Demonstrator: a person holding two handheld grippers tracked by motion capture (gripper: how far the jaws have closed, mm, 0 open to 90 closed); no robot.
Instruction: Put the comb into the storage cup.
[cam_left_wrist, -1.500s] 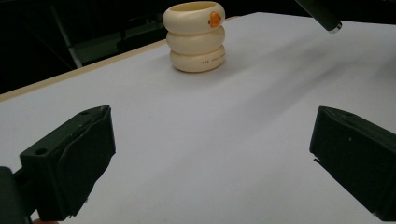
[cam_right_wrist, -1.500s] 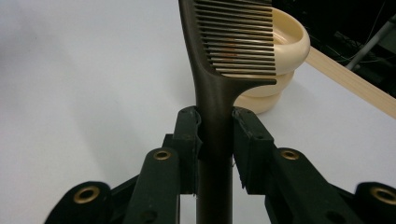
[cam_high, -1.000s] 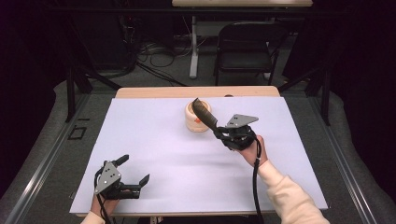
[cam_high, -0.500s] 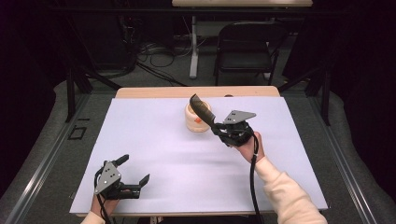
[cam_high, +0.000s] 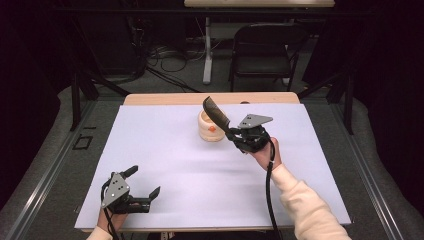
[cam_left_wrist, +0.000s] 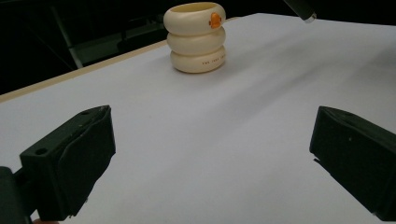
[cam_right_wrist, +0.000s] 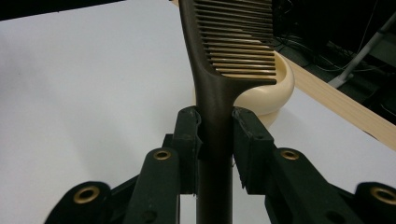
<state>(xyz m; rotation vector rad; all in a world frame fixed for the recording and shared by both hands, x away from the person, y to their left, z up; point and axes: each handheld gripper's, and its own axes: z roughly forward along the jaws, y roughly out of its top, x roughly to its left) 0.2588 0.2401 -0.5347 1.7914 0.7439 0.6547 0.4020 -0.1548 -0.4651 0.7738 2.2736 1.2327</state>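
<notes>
Comb (cam_high: 215, 113) and right gripper (cam_high: 234, 135) sit a touch farther left and nearer the cream holder (cam_high: 209, 128) than a second ago; the comb's toothed head now leans up over the holder's far right rim rather than beside it. The move is small. The left gripper (cam_high: 145, 186) has not shifted: it rests at the near left corner of the white sheet (cam_high: 165, 150), jaws spread wide with nothing between them, as the left gripper view confirms with bare paper between the two pads.

In the right gripper view the jaws are clamped on the comb's dark handle (cam_right_wrist: 214, 135), one pad on each side, with the teeth (cam_right_wrist: 243, 42) pointing right and the holder's cream rim (cam_right_wrist: 280, 88) just behind them. The comb is clear of the holder's opening, held tilted above it.

The holder is a stack of three rounded rings with a small orange mark (cam_left_wrist: 215, 18) on its top ring, standing upright near the far middle of the sheet. Beyond the table's wooden far edge (cam_high: 165, 98) stand a dark folding chair (cam_high: 262, 50) and loose cables on the floor. Nothing lies between the comb and the holder.
</notes>
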